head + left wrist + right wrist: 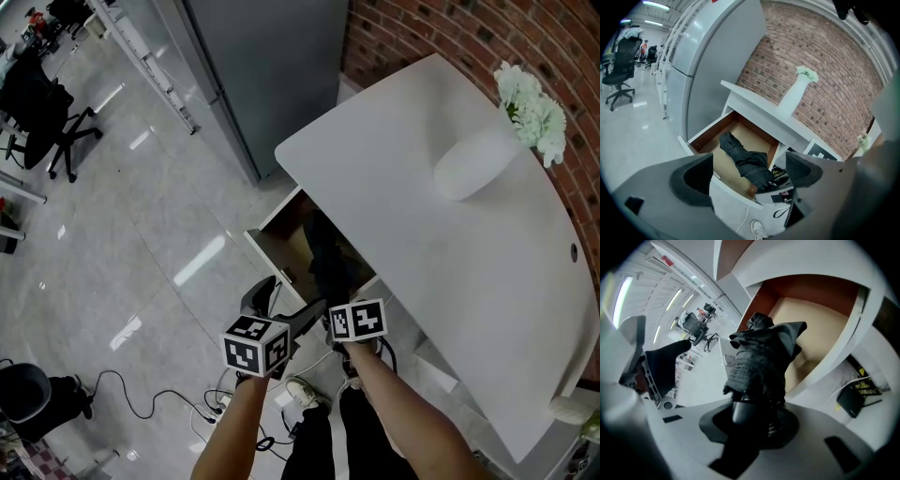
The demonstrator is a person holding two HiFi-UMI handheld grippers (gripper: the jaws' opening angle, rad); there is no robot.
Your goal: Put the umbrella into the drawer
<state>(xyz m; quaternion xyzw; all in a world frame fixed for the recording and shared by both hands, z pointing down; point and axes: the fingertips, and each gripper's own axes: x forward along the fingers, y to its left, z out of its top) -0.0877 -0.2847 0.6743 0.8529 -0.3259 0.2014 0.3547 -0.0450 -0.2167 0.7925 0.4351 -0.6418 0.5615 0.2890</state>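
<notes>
A folded black umbrella (323,253) lies in the open drawer (272,230) under the white desk (469,262), its handle end sticking out over the drawer's front edge. My right gripper (330,305) points steeply down at that end. In the right gripper view the umbrella (764,357) runs from the wooden drawer (820,319) into my right gripper (750,413), which is shut on the handle. My left gripper (281,305) hovers just left of it, in front of the drawer. In the left gripper view my left gripper (750,171) is open and holds nothing, with the umbrella (745,161) beyond it.
A white vase (473,164) with pale flowers (530,103) stands on the desk by the brick wall. A tall grey cabinet (272,66) stands left of the desk. Cables (216,403) and the person's shoe (305,389) are on the glossy floor below; an office chair (42,112) is far left.
</notes>
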